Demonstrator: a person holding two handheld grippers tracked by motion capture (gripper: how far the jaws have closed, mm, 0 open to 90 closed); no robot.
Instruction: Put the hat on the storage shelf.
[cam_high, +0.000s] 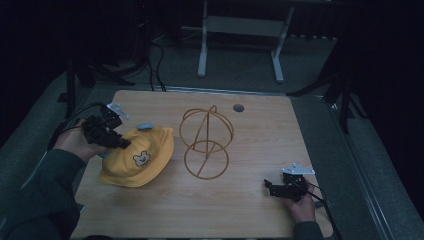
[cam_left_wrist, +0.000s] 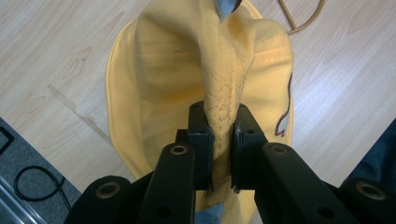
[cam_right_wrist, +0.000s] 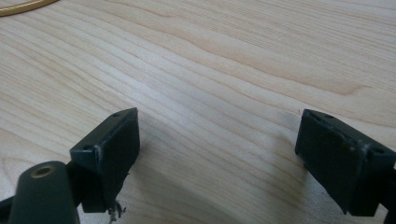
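From above, a yellow cloth hat with a small bear patch was seen lying on the left part of the wooden table, just left of a gold wire stand built of rings. The left gripper was held at the hat's left edge, its tips reaching onto the fabric, and a blue tab was visible at the hat's far side. The right gripper was rested low at the table's near right corner, well apart from the hat and the stand.

Along the left gripper, a stitched fold of the yellow hat was seen pinched tight between the two pads, the jaws closed on it.

Along the right gripper, the jaws were spread wide with nothing between them, over bare wood grain; a sliver of the wire stand was caught at the upper left corner.
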